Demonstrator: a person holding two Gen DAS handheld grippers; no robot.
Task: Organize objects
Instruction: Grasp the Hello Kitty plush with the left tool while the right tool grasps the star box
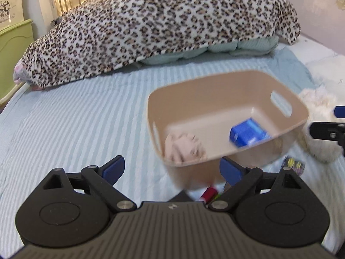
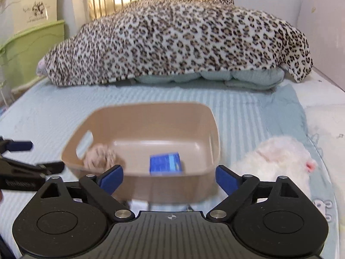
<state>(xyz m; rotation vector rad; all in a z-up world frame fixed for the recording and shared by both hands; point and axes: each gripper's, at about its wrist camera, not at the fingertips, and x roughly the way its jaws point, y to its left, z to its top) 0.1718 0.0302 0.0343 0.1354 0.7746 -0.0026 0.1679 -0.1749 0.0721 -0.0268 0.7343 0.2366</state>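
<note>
Pale blue striped bedspread (image 1: 75,118). Tan plastic basket (image 2: 151,118) at frame centre; fluffy white plush toy (image 2: 278,164) at lower right. Left gripper (image 1: 171,168), right gripper (image 2: 169,178): both released, empty. Recommended: approach toy squarely, clamp mid-body.

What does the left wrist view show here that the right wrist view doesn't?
Only the left wrist view shows a red cylindrical item and a small multicoloured item on the bed by the bin. Only the right wrist view shows the white plush toy's pink ear. Both show the tan bin, holding a blue box and a pinkish bundle.
</note>
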